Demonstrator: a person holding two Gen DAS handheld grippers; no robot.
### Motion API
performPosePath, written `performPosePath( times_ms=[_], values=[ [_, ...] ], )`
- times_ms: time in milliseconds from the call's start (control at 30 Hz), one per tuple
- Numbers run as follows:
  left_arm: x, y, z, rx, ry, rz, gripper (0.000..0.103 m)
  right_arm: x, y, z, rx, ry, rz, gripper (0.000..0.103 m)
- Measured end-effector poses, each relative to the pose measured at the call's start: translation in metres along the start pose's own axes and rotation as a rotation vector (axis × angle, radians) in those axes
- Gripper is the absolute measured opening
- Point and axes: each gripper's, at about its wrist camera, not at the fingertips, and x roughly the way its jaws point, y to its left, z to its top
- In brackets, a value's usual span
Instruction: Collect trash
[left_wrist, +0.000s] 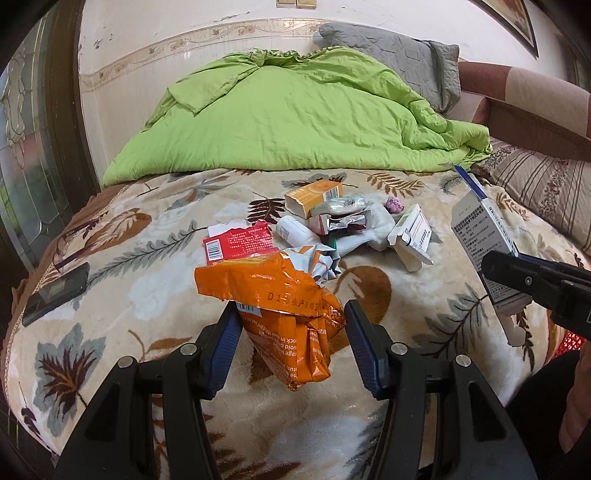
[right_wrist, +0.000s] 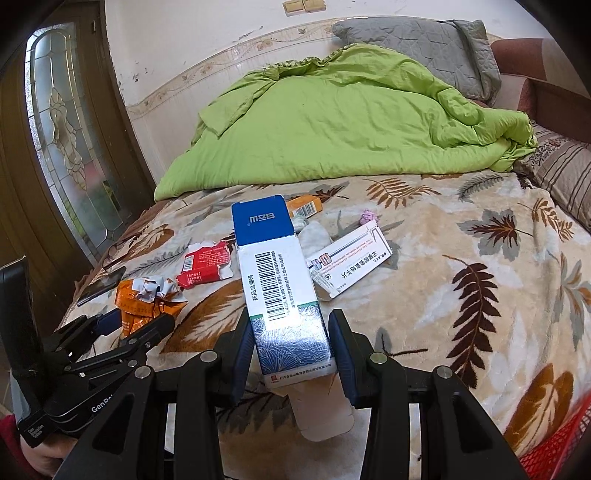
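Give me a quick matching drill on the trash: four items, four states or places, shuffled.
Items:
1. orange snack bag
2. blue-and-white carton
3. red wrapper
4. black phone

States:
A. torn open, flat on the blanket
B. between the right tool's pads
C. near the bed's left edge
D. crumpled, in the left tool

Pairs: 1-D, 2-B, 3-A, 4-C
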Motion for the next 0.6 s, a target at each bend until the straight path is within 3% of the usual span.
performPosePath(
  times_ms=[600],
  values=[
    [0.0029,-0.0011,0.0004,0.012,0.001,0.016,0.056,0.0018,-0.0009,0.0009,0.004,0.002,0.009,0.043]
  ],
)
